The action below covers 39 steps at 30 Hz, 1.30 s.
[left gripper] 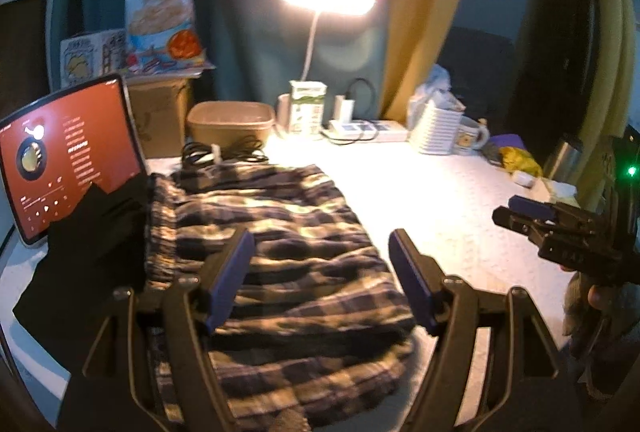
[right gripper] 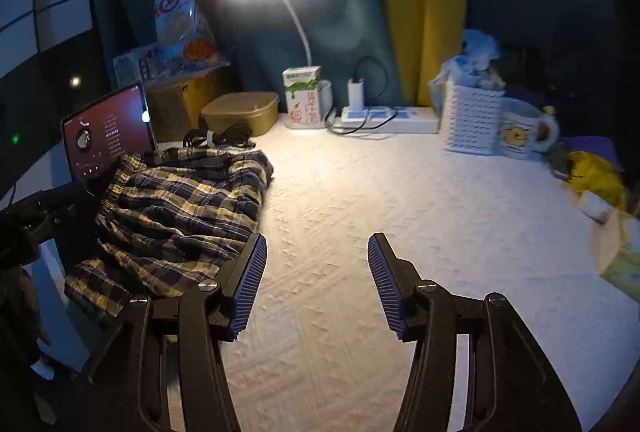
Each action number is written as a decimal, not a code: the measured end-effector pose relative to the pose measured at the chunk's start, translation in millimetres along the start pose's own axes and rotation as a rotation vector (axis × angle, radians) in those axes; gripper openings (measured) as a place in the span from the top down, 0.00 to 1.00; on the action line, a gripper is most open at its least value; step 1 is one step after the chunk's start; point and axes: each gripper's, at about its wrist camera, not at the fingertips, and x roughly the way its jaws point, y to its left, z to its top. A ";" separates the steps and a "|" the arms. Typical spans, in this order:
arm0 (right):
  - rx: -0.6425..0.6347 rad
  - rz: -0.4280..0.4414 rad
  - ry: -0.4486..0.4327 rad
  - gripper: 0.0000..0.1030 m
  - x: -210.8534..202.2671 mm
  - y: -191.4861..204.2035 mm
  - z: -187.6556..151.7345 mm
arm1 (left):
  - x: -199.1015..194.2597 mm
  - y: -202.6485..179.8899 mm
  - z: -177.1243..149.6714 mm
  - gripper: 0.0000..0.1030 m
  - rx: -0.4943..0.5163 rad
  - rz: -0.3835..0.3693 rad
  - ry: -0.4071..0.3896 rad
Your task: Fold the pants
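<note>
The pants (left gripper: 280, 252) are plaid — dark navy checks crossed with pale yellow and cream lines — and lie folded into a compact, rumpled bundle on the white textured worktop (right gripper: 400, 216). The gathered elastic waistband sits at the edge nearest the tablet (left gripper: 68, 160), just beside its screen. The cloth rests flat in what seem to be stacked layers, though the blur makes the count unclear — its surface is creased, not smoothed.

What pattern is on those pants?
The pants are navy and yellow plaid; the right wrist view shows it best.
</note>
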 end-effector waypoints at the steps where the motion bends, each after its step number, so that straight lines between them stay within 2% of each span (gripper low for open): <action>1: 0.003 -0.006 -0.010 0.46 -6.8 -1.9 -1.3 | -3.2 -5.1 0.1 0.31 0.008 -0.006 -0.005; 12: 0.048 -0.116 -0.150 0.45 -93.8 -29.5 -5.4 | -39.6 -50.8 13.1 0.31 0.050 -0.088 -0.088; 18: 0.027 -0.128 -0.241 0.45 -136.7 -24.3 -3.6 | -68.1 -63.5 20.2 0.31 0.039 -0.096 -0.175; 23: 0.004 -0.154 -0.293 0.45 -159.9 -11.6 -8.3 | -87.8 -73.3 20.1 0.31 0.063 -0.062 -0.240; 27: -0.003 -0.143 -0.300 0.45 -168.0 -1.2 -20.2 | -90.8 -79.1 18.1 0.31 0.063 -0.077 -0.222; 33: -0.040 -0.119 -0.269 0.45 -162.8 13.8 -33.0 | -86.6 -85.7 16.4 0.31 0.071 -0.062 -0.208; 37: -0.037 -0.136 -0.246 0.45 -155.9 10.5 -35.4 | -84.3 -88.2 11.9 0.31 0.078 -0.026 -0.220; 39: -0.028 -0.152 -0.238 0.39 -154.2 6.7 -36.8 | -81.9 -88.4 9.6 0.31 0.077 0.012 -0.224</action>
